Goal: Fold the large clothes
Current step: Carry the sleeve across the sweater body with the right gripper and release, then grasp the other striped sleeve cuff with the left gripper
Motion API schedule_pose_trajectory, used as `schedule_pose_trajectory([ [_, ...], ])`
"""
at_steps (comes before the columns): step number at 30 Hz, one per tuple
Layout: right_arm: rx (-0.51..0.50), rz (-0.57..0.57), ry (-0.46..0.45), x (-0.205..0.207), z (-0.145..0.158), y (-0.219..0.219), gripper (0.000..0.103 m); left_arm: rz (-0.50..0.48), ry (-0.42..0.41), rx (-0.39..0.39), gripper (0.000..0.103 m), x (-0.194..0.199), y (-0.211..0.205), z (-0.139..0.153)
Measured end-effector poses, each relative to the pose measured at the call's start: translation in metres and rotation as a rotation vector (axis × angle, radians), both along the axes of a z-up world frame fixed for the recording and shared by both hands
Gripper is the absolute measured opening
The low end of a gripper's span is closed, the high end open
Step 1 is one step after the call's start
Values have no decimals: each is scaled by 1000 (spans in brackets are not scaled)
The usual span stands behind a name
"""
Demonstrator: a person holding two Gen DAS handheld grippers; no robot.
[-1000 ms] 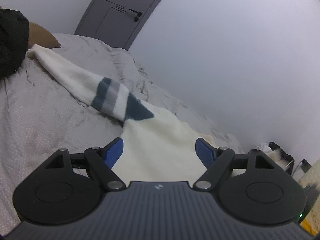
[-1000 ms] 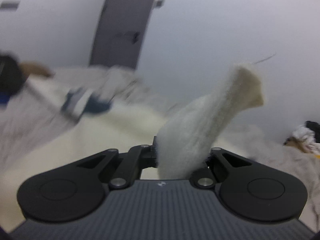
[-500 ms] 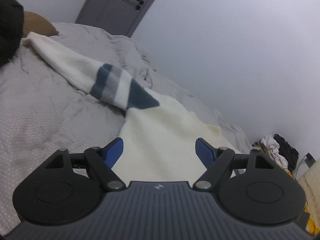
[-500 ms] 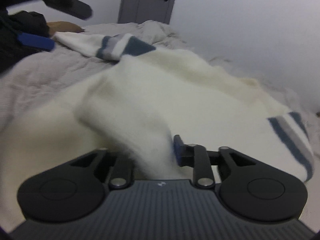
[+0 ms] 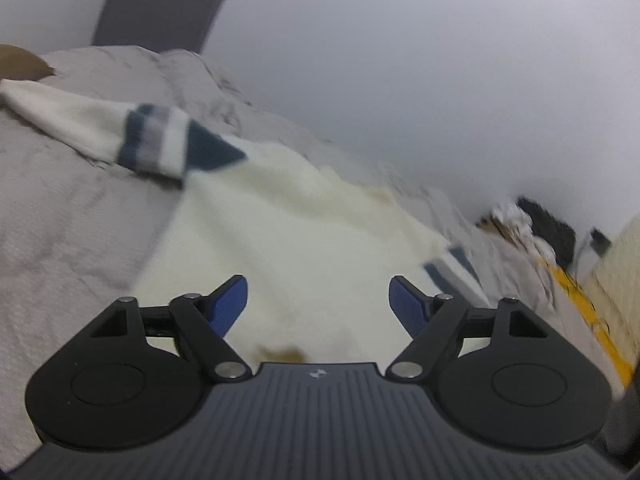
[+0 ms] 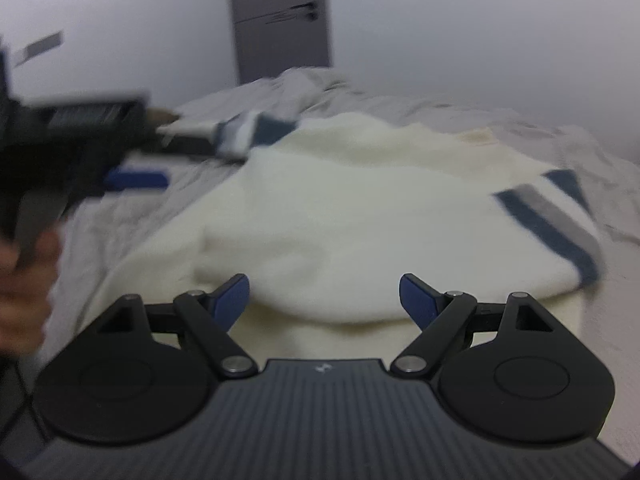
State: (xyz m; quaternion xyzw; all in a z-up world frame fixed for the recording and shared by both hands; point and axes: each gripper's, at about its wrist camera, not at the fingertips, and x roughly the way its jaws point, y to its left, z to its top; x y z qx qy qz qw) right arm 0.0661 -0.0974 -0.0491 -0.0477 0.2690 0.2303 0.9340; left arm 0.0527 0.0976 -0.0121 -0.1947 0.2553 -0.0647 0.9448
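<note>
Where the right gripper [image 6: 324, 294] points, a cream sweater [image 6: 360, 208] of fuzzy, fleece-like knit lies spread on a wrinkled grey bedsheet [image 6: 132, 220]. One sleeve [image 6: 420, 236] is folded across the body just ahead of the blue ribbed pads [image 6: 232, 292], ending to the right in a cuff banded navy and grey. The right jaws have just been opening and now stand wide apart, with nothing pinched between them; the fabric lies below and beyond the fingertips.

Ahead of the left gripper [image 5: 318, 300], the same sweater [image 5: 288, 232] stretches away, its long axis running from the jaws toward the far left. The other sleeve [image 5: 80, 120] extends straight out to the far left, crossed by navy, grey and white bands [image 5: 154, 144]. The left jaws are spread wide, having just closed a little, and grip nothing.

Both views are motion-blurred. In the right view, the left gripper [image 6: 132, 178] and the hand [image 6: 24, 280] holding it appear as a dark smear at the left edge. A small brown patch near the left gripper's body cannot be identified. Clutter [image 5: 528, 224] to the far right is too smeared to name. A grey door [image 6: 280, 20] stands beyond the bed.
</note>
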Motion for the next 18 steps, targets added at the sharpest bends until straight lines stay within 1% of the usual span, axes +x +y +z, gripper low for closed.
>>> schedule_pose_trajectory([
  [1, 1, -37, 8, 6, 0, -5, 83, -14, 5, 17, 75, 1, -7, -2],
  [3, 22, -123, 42, 22, -3, -17, 74, -35, 17, 50, 68, 5, -20, -6],
  [4, 35, -151, 57, 28, -5, -24, 72, -47, 27, 55, 63, 8, -25, -10],
  [5, 45, -174, 72, 35, -9, -30, 67, -56, 37, 58, 58, 11, -29, -14],
  [6, 50, -190, 85, 41, -13, -34, 62, -64, 51, 67, 56, 15, -33, -19],
  [7, 59, -206, 101, 47, -17, -38, 59, -68, 73, 87, 53, 19, -38, -24],
  [9, 85, -222, 133, 54, -23, -44, 50, -63, 109, 121, 52, 25, -44, -35],
  [11, 106, -229, 149, 58, -29, -45, 49, -50, 159, 158, 52, 33, -47, -46],
  [13, 106, -231, 144, 61, -35, -42, 49, -36, 195, 198, 52, 39, -50, -56],
  [16, 113, -235, 158, 67, -46, -38, 48, -26, 205, 244, 52, 42, -54, -60],
  [18, 125, -239, 179, 68, -52, -43, 48, -24, 198, 256, 52, 41, -55, -60],
])
